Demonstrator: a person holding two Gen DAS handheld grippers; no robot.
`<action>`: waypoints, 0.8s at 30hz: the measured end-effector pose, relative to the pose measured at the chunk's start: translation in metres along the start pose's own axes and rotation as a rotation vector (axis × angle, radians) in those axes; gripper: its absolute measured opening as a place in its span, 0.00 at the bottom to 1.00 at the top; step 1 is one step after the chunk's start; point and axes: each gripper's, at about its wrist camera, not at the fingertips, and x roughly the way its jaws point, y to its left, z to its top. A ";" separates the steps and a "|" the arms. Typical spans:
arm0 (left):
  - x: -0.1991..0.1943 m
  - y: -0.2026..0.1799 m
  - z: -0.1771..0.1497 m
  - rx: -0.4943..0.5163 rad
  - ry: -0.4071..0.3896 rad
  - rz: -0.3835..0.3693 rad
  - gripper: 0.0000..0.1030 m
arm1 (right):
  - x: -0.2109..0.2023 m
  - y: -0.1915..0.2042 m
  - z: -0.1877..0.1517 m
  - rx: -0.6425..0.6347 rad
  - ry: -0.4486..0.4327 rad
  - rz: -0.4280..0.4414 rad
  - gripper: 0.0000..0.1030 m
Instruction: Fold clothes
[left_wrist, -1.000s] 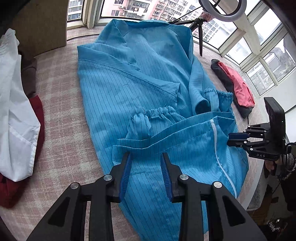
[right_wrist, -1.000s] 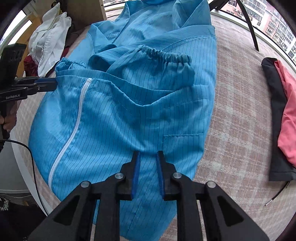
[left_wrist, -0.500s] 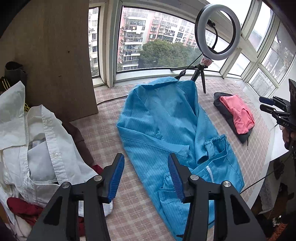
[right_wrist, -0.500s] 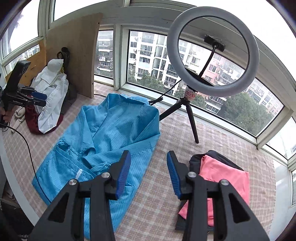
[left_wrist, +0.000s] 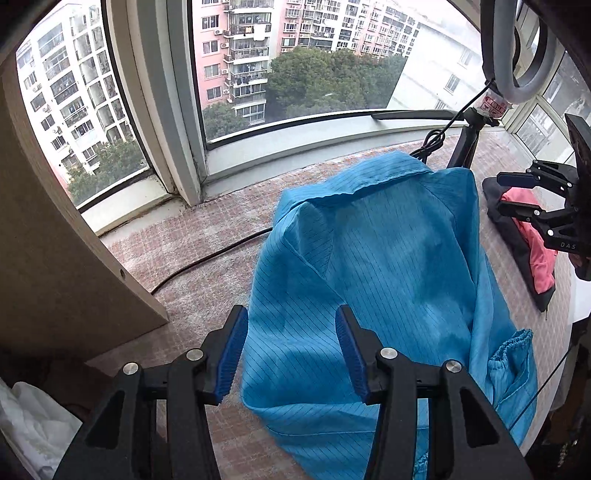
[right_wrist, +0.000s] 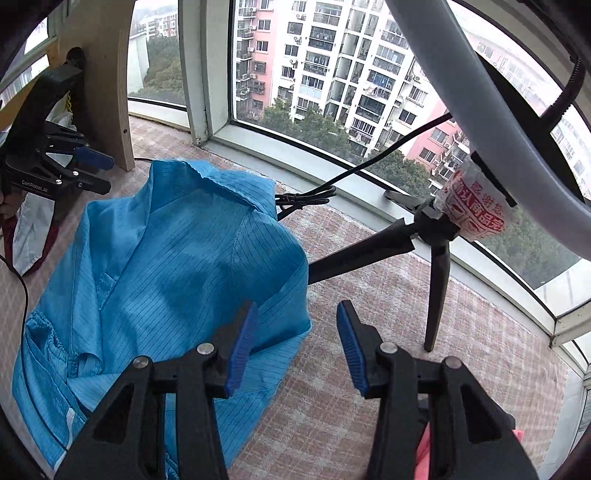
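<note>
A blue pinstriped coat (left_wrist: 388, 266) lies on the pink checked cloth with its collar (left_wrist: 369, 181) toward the window. My left gripper (left_wrist: 290, 332) hovers open over the coat's left shoulder, with nothing between its blue pads (left_wrist: 231, 350). My right gripper (right_wrist: 297, 332) stands open over the other shoulder's edge of the coat (right_wrist: 177, 266), also empty. Each gripper shows in the other's view: the right gripper (left_wrist: 517, 195) at the right edge, the left gripper (right_wrist: 92, 173) at the left edge. An elastic cuff (left_wrist: 513, 343) lies folded in at the lower right.
A ring light on a black tripod (right_wrist: 439, 229) stands just right of the collar, its cable (left_wrist: 207, 258) trailing across the cloth. A wooden board (left_wrist: 55, 221) rises at the left, with white clothes (left_wrist: 29, 424) below it. A pink garment (left_wrist: 535, 243) lies on a dark one at the right.
Both grippers have widened and travelled from the folded hem end of the coat up to its collar end, rising as they went. The coat lies still.
</note>
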 end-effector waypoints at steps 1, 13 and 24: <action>0.007 0.003 0.004 0.005 0.004 -0.009 0.46 | 0.004 0.000 0.003 -0.020 -0.006 0.003 0.43; 0.053 0.007 0.029 0.061 0.041 -0.059 0.46 | 0.046 0.017 0.031 -0.216 0.021 -0.011 0.43; 0.048 -0.005 0.037 0.096 0.023 -0.085 0.02 | 0.064 0.025 0.056 -0.189 0.078 0.051 0.02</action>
